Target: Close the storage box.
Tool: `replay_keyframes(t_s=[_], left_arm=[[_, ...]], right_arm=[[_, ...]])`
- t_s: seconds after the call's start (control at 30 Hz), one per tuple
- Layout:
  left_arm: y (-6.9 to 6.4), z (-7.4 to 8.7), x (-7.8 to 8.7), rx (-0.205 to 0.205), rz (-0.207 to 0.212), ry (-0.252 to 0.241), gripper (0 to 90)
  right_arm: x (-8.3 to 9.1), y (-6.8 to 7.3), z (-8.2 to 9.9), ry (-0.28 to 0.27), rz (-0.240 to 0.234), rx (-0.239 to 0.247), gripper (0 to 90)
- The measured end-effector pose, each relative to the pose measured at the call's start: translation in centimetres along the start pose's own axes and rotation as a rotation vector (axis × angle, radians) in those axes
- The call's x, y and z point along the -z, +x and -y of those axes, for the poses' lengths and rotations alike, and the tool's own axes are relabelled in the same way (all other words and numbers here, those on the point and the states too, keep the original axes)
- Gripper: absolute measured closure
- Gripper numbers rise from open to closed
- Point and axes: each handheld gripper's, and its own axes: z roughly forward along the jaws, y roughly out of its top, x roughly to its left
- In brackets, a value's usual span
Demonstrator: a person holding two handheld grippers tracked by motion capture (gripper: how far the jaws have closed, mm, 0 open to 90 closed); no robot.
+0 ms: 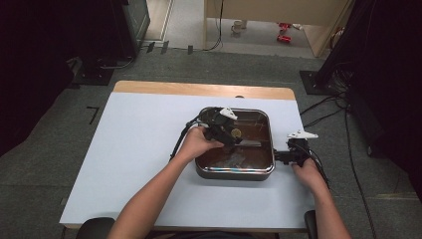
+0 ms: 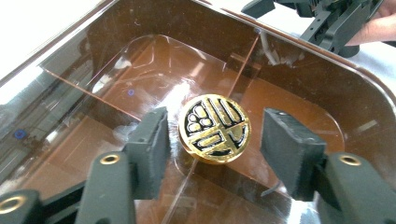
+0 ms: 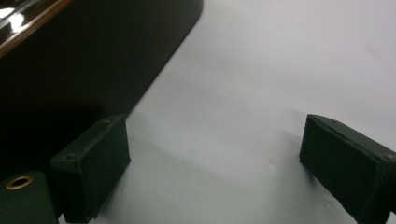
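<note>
A square metal pan [image 1: 234, 174] sits on the white table, covered by a clear brown lid [image 2: 154, 70]. A round gold-and-black knob [image 2: 215, 128] stands at the lid's middle, also visible from above [image 1: 236, 133]. My left gripper [image 2: 215, 135] reaches over the pan [image 1: 230, 137] and is open. The knob lies between its pads, with a small gap on each side. My right gripper [image 3: 219, 154] is open on bare table beside the pan's dark right wall [image 3: 84, 60]. It holds nothing and shows at the pan's right side [image 1: 278, 157].
The white table [image 1: 139, 149] has a wooden strip [image 1: 199, 89] along its far edge. Cables [image 1: 343, 124] run over the grey floor to the right. Dark stands [image 1: 378, 50] flank the table at both sides.
</note>
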Motion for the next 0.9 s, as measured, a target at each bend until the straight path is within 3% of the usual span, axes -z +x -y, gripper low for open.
replay_keyframes(t_s=[0.07,0.17,0.3,0.5,0.53,0.7,0.9], left_arm=[[-0.3,0.1,0.2,-0.016,-0.035,0.014,39.4],[-0.6,0.1,0.7,-0.039,-0.038,0.034,37.2],[-0.6,0.0,2.0,0.018,-0.001,-0.016,35.3],[-0.7,1.0,3.8,0.080,-0.005,-0.071,31.2],[-0.7,1.5,4.5,0.112,0.007,-0.091,29.4],[-0.9,3.1,6.4,0.103,-0.097,-0.115,27.4],[-0.9,4.1,7.6,0.113,-0.130,-0.112,27.2]], right_arm=[[0.0,0.0,0.0,0.000,0.000,0.000,7.9],[0.0,0.0,0.0,0.000,0.000,-0.001,7.9],[0.0,0.0,0.0,-0.001,0.000,-0.002,7.9],[0.0,0.0,0.0,0.000,0.000,-0.002,7.9],[0.0,0.0,0.0,0.000,0.000,-0.002,7.9],[0.0,0.0,0.0,-0.001,0.000,-0.001,7.9],[0.0,0.0,0.0,-0.002,0.001,-0.002,7.9]])
